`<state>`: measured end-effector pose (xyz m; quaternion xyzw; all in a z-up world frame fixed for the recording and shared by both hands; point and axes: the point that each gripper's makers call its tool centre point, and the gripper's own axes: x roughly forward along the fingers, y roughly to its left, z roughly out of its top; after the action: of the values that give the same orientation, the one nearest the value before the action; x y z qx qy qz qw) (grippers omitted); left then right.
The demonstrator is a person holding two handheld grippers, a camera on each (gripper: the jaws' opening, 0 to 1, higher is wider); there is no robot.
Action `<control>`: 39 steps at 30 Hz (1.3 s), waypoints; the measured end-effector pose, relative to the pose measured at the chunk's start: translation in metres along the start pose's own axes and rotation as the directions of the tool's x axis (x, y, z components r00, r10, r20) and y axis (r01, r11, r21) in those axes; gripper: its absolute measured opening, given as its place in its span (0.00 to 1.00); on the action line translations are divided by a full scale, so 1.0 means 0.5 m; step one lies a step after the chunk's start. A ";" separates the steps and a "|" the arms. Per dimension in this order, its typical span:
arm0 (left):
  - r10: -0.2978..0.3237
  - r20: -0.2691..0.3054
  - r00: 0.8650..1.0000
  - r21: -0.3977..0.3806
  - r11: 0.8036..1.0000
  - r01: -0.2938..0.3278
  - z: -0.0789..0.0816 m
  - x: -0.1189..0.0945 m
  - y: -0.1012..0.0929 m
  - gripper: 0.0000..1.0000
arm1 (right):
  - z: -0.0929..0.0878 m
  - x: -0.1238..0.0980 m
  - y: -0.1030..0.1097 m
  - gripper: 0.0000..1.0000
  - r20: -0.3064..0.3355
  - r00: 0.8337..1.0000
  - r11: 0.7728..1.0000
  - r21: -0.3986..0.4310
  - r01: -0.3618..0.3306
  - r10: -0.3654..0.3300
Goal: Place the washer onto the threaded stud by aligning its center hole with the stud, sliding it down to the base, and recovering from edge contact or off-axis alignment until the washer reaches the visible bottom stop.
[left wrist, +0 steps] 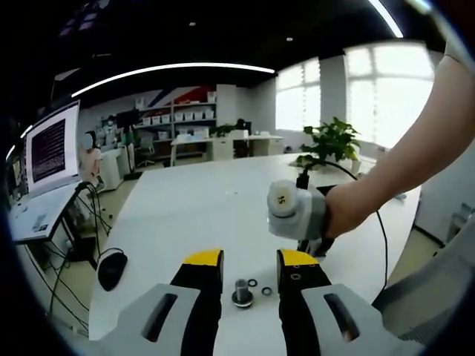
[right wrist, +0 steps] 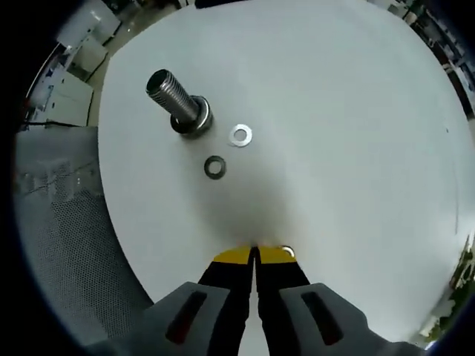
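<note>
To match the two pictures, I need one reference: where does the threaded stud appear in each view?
Left gripper view: threaded stud stands low in the centre, between that gripper's open jaws.
Right gripper view: it is at upper left, leaning.
Shared landmark: the two washers lying on the table beside it.

White round table point(left wrist: 193, 215) in an open office, black mouse point(left wrist: 111, 268) near its left edge, lit monitor point(left wrist: 52, 150) on a side desk, leafy potted plant point(left wrist: 329, 141) at the far side, shelves with boxes point(left wrist: 178, 116) beyond, bright windows point(left wrist: 349, 93).
</note>
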<state>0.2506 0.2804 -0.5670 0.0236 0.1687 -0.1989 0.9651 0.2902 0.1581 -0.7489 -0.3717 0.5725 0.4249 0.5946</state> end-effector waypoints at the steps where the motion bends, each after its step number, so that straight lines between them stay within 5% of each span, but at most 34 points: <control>1: 0.000 -0.001 1.000 0.001 1.000 0.000 -0.001 0.000 0.000 0.27 | 0.003 0.000 0.001 0.03 0.011 1.000 1.000 0.001 -0.005 0.005; 10: 0.004 -0.006 1.000 0.000 1.000 -0.004 -0.004 -0.001 0.004 0.27 | 0.016 -0.001 0.023 0.03 0.060 0.997 0.999 0.002 -0.037 0.037; 16: 0.004 -0.004 1.000 -0.003 1.000 -0.004 -0.002 -0.002 0.004 0.27 | 0.056 -0.045 -0.007 0.05 0.226 0.974 0.972 0.219 -0.084 0.034; 20: 0.005 0.002 1.000 0.000 1.000 -0.005 0.002 -0.002 0.005 0.27 | 0.042 -0.054 -0.032 0.07 0.178 0.984 0.981 0.192 -0.034 -0.001; 24: 0.009 0.002 1.000 -0.011 1.000 -0.009 0.002 -0.004 0.008 0.27 | 0.039 -0.057 -0.041 0.12 0.173 0.985 0.966 0.252 -0.056 0.012; 28: 0.008 0.002 1.000 -0.016 1.000 -0.008 0.000 -0.004 0.009 0.27 | 0.011 -0.048 -0.033 0.12 0.056 0.998 0.985 0.173 -0.001 -0.009; 39: -0.002 0.006 1.000 -0.015 1.000 0.003 0.004 -0.003 0.002 0.26 | -0.002 -0.009 -0.016 0.17 -0.015 1.000 0.975 0.223 0.003 0.000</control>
<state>0.2502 0.2818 -0.5648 0.0156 0.1672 -0.1989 0.9655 0.2974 0.1538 -0.7450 -0.3062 0.6204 0.3548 0.6288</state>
